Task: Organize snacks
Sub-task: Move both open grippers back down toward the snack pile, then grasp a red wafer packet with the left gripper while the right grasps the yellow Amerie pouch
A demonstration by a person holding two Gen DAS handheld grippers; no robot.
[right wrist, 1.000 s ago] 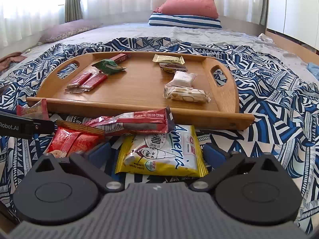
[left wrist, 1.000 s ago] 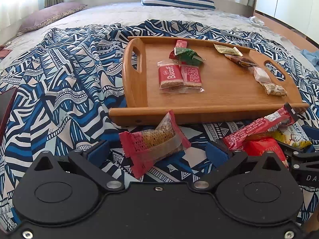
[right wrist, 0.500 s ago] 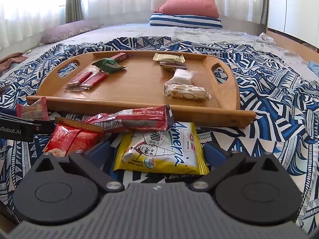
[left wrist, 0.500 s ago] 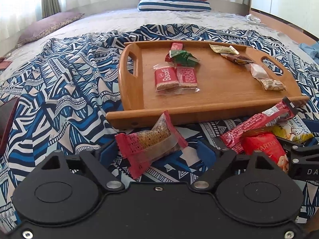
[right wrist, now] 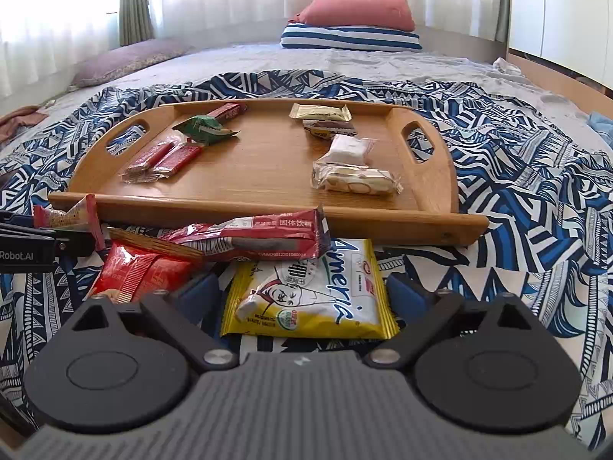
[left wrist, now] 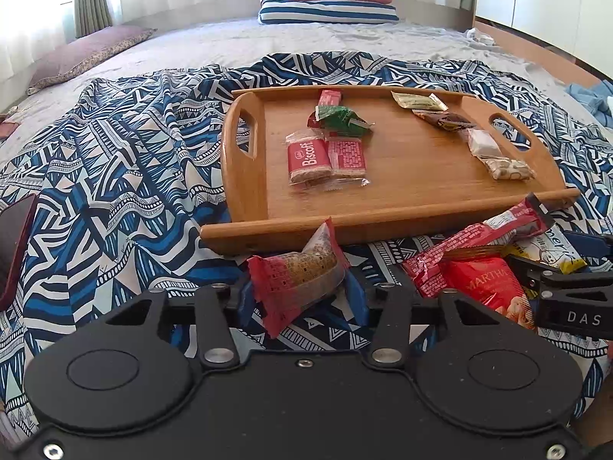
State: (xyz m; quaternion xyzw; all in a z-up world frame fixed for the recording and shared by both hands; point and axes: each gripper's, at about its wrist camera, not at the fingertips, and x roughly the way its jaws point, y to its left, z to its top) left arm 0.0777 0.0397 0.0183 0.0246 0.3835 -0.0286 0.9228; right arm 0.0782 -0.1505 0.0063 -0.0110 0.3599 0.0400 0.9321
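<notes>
A clear cake packet with red ends [left wrist: 302,272] lies on the patterned blanket just before the wooden tray's front rim [left wrist: 268,226]. My left gripper [left wrist: 300,299] is closing, and its blue pads [left wrist: 245,301] touch both ends of the packet. In the right wrist view a yellow packet [right wrist: 306,299] lies between the pads of my right gripper [right wrist: 302,293]. Those jaws are narrowing slightly but stand wide, not pressing it. A long red stick packet [right wrist: 249,237] and a red bag [right wrist: 141,272] overlap beside the yellow one.
The tray [right wrist: 268,207] holds several small snacks, among them Biscoff packets [left wrist: 308,161], a green wrapper [left wrist: 339,119] and white-wrapped cakes [right wrist: 352,182]. A dark red phone [left wrist: 15,245] lies at far left. Pillows [left wrist: 329,0] sit at the bed's far end.
The left jaws have come in from wide apart until the pads meet the cake packet's ends. The right jaws have narrowed a little around the yellow packet.
</notes>
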